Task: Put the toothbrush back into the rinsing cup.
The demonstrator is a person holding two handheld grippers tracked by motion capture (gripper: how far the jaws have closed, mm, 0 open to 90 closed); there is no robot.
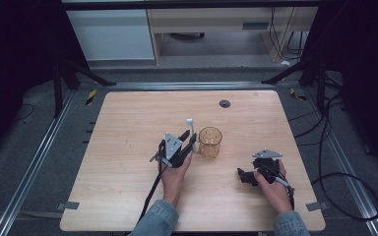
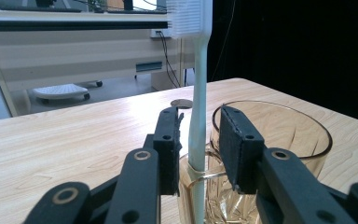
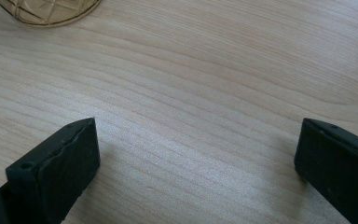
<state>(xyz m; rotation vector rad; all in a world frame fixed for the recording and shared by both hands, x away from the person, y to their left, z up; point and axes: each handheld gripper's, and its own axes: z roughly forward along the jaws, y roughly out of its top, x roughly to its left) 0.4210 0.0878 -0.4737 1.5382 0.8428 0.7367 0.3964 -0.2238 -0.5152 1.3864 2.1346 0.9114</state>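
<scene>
Toothbrush (image 2: 198, 112): upright, bristles up, long axis vertical, lower end inside amber glass cup (image 2: 279, 140), leaning at its near rim.
Left claw (image 2: 200, 144): straddling the handle, jaws slightly parted, visible gaps on both sides, no pinch; released.
Right claw (image 3: 196, 154): wide apart, empty, low over bare desk (image 3: 191, 70), cup well off to its side.
Nearer hand: left.
Coming move, likely: straight pull-back from the handle.
In the way: cup rim just beside one jaw; risk of tipping.
</scene>
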